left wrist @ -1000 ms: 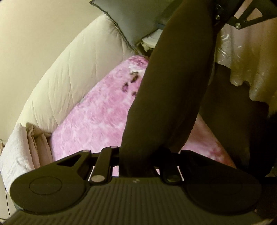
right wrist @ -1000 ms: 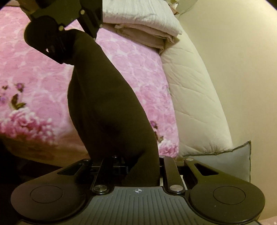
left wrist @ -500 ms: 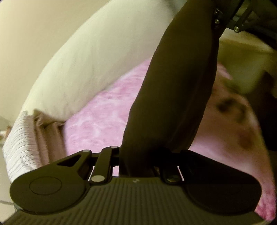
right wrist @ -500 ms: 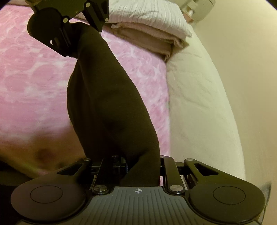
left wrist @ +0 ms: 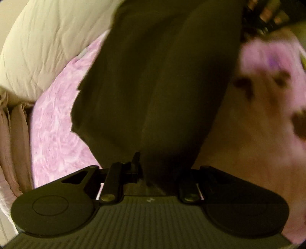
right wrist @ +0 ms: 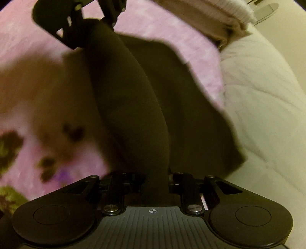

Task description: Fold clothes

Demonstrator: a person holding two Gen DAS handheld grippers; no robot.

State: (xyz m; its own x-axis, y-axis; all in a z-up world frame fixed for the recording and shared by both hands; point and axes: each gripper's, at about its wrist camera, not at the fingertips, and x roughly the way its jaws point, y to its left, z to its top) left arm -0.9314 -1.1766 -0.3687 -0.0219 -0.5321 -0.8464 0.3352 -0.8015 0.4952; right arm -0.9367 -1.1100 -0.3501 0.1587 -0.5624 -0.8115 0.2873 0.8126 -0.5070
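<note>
A dark brown garment (left wrist: 156, 84) is stretched between my two grippers above the pink floral blanket (left wrist: 55, 122). My left gripper (left wrist: 156, 172) is shut on one end of it; the cloth runs up to the right gripper at the top right (left wrist: 256, 11). In the right wrist view my right gripper (right wrist: 155, 183) is shut on the other end of the garment (right wrist: 133, 107), and the left gripper (right wrist: 76, 24) shows at the top left. A lower layer of the garment spreads over the blanket (right wrist: 164, 26). The fingertips are hidden by cloth.
A cream quilted duvet (left wrist: 47, 42) lies along the bed's side and also shows in the right wrist view (right wrist: 264, 107). Folded beige and white clothes are stacked at the blanket's end (left wrist: 13, 138), also in the right wrist view (right wrist: 214, 21).
Both grippers have come down toward the blanket with the garment. The hanging cloth now spreads wider over the bed. The views are blurred from motion.
</note>
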